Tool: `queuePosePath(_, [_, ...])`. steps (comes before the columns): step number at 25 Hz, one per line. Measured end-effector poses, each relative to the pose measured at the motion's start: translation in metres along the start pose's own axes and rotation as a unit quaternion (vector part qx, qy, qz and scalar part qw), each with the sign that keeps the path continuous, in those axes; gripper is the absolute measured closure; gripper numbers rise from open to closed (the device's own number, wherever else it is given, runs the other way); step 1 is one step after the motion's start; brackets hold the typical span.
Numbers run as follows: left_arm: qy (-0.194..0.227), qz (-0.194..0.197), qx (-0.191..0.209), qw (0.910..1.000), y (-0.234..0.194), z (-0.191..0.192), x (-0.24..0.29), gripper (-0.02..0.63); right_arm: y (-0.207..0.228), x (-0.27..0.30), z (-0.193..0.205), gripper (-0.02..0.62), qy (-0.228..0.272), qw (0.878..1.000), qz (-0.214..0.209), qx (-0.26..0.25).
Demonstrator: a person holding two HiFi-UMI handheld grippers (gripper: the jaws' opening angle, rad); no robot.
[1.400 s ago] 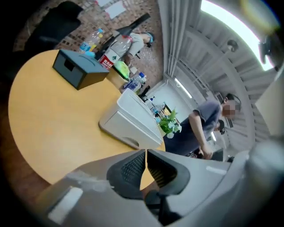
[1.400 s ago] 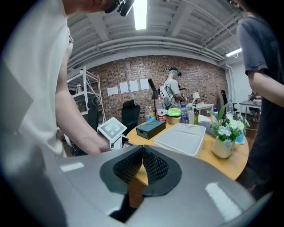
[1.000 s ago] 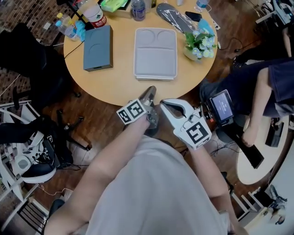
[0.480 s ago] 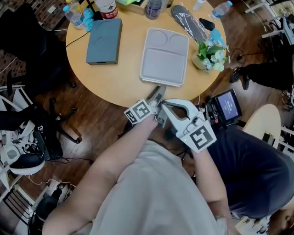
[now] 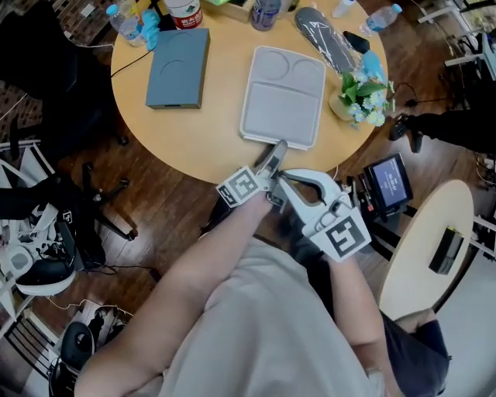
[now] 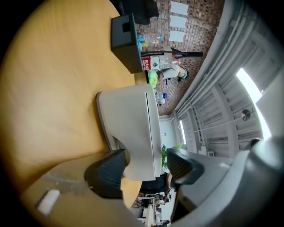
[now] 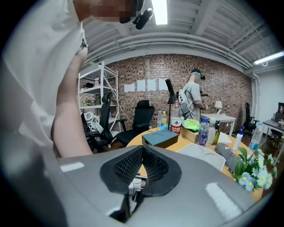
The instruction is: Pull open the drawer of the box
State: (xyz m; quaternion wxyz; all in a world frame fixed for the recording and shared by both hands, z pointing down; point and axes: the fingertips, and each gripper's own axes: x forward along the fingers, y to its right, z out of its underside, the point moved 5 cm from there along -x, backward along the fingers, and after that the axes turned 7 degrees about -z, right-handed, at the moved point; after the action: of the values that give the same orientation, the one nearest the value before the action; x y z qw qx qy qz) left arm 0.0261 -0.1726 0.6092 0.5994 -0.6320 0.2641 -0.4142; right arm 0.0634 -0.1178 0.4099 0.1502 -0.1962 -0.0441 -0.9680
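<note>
Right gripper [image 7: 141, 165]: jaws together, nothing held, just short of the table edge. Left gripper [image 6: 144, 170]: jaws have just been opening, now wide apart, straddling the near end of the pale grey box [image 5: 283, 94] on the round table [image 5: 201, 132]. Far rim: bottle [image 5: 184, 11], red label, print unreadable.

The left gripper [image 5: 275, 153] has moved forward to the grey box [image 5: 283, 97] on the tabletop [image 5: 201, 132]. Its jaws have just been opening, and the box's near edge now stands between them, unclamped.
</note>
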Motion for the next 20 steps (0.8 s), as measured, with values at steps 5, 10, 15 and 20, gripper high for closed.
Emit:
queuePosePath(5, [-0.001,0.010,0.001,0.9999,-0.005,-0.005,0.005,0.295,0.003,-0.006,0.001,0.591,0.016,0.999,0.020,0.022])
queuePosePath(10, [-0.005,0.009,0.013,0.9999,0.000,-0.008,0.004,0.315,0.004,-0.010,0.003,0.591,0.016,0.999,0.033,0.025])
queuePosePath(15, [-0.009,0.005,0.013,0.9999,0.004,-0.005,-0.001,0.303,-0.001,-0.010,0.005,0.591,0.007,0.999,0.031,0.016])
queuePosePath(20, [-0.009,0.015,0.002,0.9998,0.000,-0.001,-0.003,0.365,-0.007,-0.010,0.007,0.591,0.014,0.999,0.033,0.027])
